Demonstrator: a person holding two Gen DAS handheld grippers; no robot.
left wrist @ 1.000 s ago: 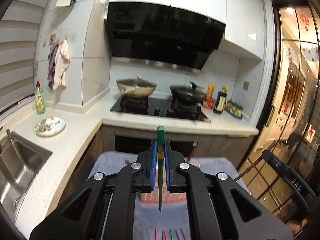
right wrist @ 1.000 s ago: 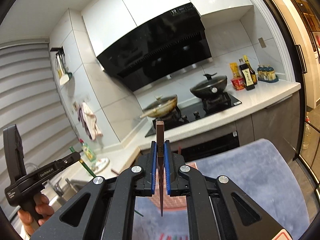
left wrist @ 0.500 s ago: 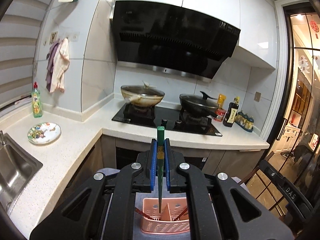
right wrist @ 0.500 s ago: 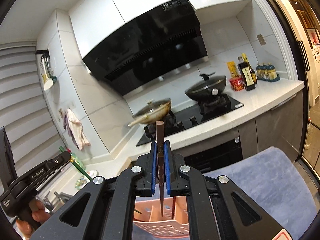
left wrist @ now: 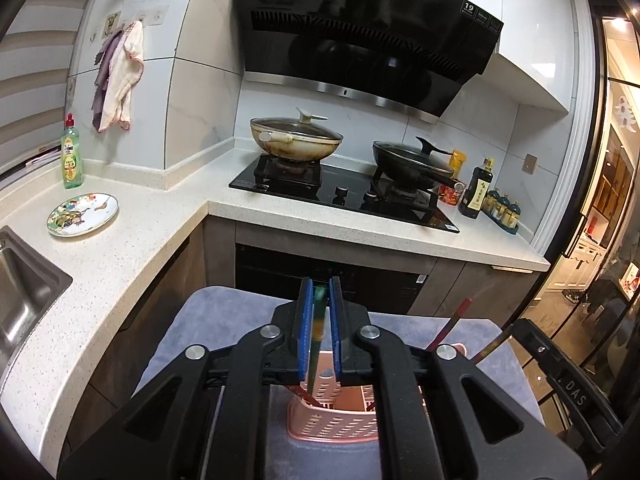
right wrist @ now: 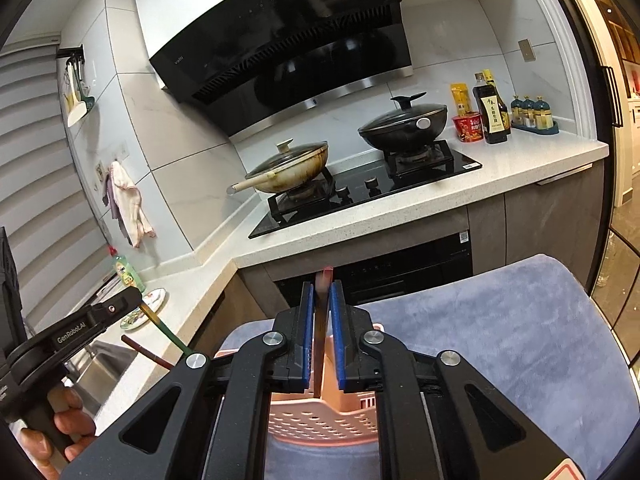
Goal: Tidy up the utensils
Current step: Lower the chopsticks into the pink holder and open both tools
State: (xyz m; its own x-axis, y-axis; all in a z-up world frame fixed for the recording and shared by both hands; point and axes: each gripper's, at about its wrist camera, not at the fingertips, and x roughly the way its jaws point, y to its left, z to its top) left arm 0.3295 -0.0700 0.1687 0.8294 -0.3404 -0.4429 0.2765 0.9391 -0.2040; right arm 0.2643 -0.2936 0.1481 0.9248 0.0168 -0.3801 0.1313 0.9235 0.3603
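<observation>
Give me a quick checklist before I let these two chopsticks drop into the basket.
1. Left gripper has green chopstick between its pads: ok.
2. Right gripper has brown chopstick between its pads: ok.
3. Green tip over pink basket: ok.
4. Brown tip over basket: ok.
5. Grip tightness: cannot tell.
6. Which compartment each tip is over: cannot tell.

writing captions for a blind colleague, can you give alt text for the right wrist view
The right gripper has a brown chopstick between its blue pads, tip down into a pink basket on a blue mat. Behind are a stove with two lidded pans and, at left, the left gripper with a green chopstick.
</observation>
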